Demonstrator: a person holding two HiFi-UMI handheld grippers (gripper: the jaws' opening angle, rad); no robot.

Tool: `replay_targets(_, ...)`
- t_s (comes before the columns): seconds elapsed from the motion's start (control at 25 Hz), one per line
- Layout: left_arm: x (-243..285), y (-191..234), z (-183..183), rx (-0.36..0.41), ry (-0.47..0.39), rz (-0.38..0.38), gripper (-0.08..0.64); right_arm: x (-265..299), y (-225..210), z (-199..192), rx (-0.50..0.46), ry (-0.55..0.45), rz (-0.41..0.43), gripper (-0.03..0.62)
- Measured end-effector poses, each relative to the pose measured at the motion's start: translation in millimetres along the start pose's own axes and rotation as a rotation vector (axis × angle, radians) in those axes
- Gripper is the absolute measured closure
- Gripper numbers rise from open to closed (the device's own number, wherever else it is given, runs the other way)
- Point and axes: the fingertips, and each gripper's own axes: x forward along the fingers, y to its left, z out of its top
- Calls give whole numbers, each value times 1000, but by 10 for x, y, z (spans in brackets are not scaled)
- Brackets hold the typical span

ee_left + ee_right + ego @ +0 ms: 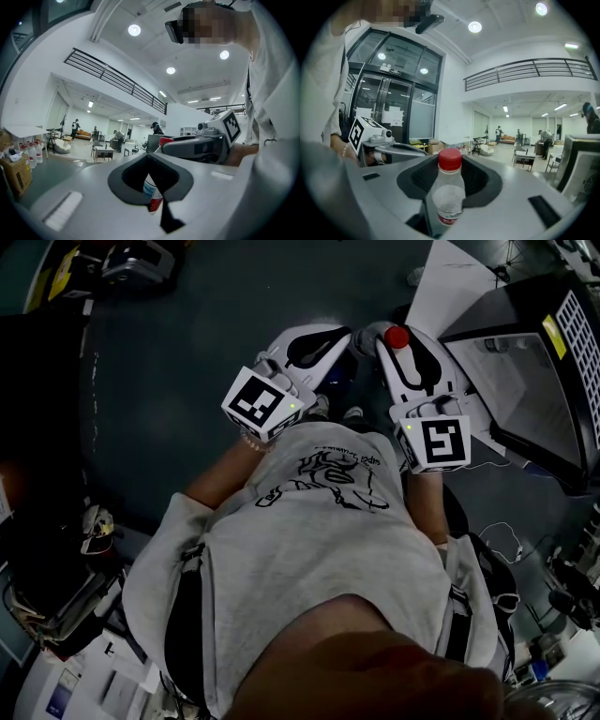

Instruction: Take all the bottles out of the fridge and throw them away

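Two bottles are being carried at once, one in each gripper, out in front of the person's grey top and above the dark floor.

The right gripper [450, 180] is gripping a clear bottle [449, 200] with a red cap [450, 159]. Its jaws are standing wide, one pressing on each side of the body, and the bottle is sitting upright between them with the cap poking above.

The left gripper [152, 185] is closing its jaws on a labelled bottle [153, 194]. Only a strip of white, blue and red label is showing in the gap between them, so I cannot tell which way up it is sitting.

No fridge is showing in any view.

Both bottles look to me like thin, see-through plastic with little or nothing inside. That would make them very light, round and a bit slick, and easy to dent under a hard squeeze. I would say the safest hold is across the widest part of the body, around the label band. The tapering neck looks more likely to slip or twist out of the jaws.
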Motion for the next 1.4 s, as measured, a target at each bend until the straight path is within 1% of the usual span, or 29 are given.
replay_targets(0.12, 49, -48, -5, -7, -1, 5, 552, -33, -43, 0, -13, 1, 12, 436)
replay_targets(0.44, 155, -116, -34, -28, -1, 29, 552, -73, -142, -46, -10, 11, 35, 436)
replay_targets(0.76, 239, -48, -237, -39, 26, 26, 552, 16, -189, -300, 18, 40, 44, 436)
replay_targets(0.88, 240, -5, -351, -46, 47, 43, 552, 43, -175, -387, 14, 51, 52, 436)
replay_targets(1.16, 228, 7, -631, -56, 80, 43, 552, 91, -126, -643, 13, 70, 61, 436)
replay_targets(1.4, 156, 48, -970, -66, 123, 60, 552, 151, -17, -985, 38, 106, 66, 436)
